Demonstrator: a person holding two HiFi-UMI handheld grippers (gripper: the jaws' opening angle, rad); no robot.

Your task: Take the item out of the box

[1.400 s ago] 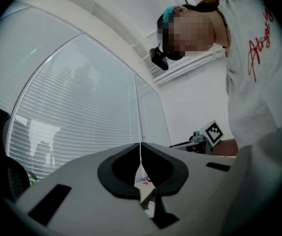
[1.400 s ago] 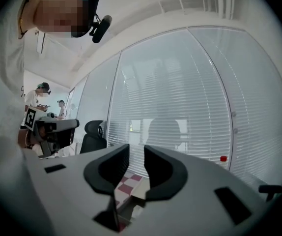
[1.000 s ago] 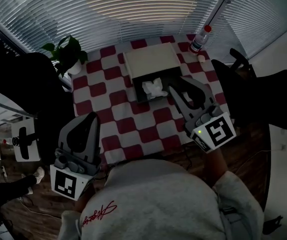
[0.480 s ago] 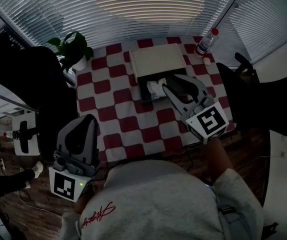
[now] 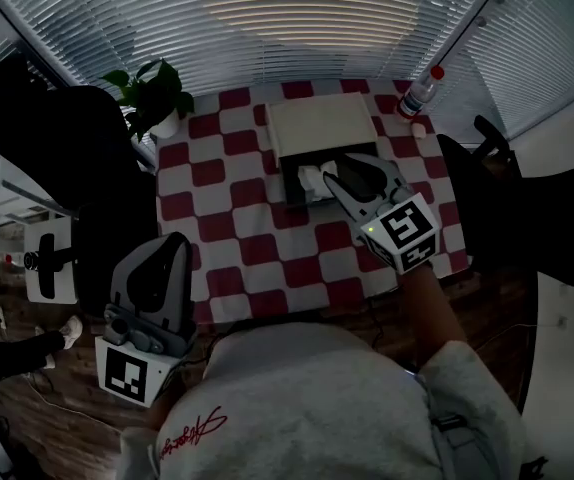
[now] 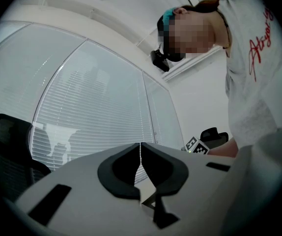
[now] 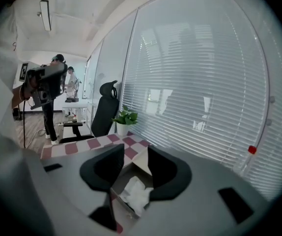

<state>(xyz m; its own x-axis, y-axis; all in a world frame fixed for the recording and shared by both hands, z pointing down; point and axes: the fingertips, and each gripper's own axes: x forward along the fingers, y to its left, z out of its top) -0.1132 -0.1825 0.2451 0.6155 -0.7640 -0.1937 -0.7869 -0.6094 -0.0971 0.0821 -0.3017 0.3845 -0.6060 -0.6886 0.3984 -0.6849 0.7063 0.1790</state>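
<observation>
1 item point(image 7: 137, 193) between newly parted right tongs point(image 7: 136, 154)

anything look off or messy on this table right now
Nothing is spilled or damaged. The only untidy thing is the white item, which lies crumpled inside the open box. The bottle stands upright near the far right corner of the table, and the plant is upright too.

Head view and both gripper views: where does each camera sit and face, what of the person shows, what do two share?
Head view: on the head, facing down at checked table; torso, left gripper, right gripper show.
Left gripper view: behind shut jaws, facing blinds; shirt shows.
Right gripper view: behind jaws that have just been opening, box ahead between them, ungripped; shirt at left edge.
Shared: box, in head and right gripper views.
</observation>
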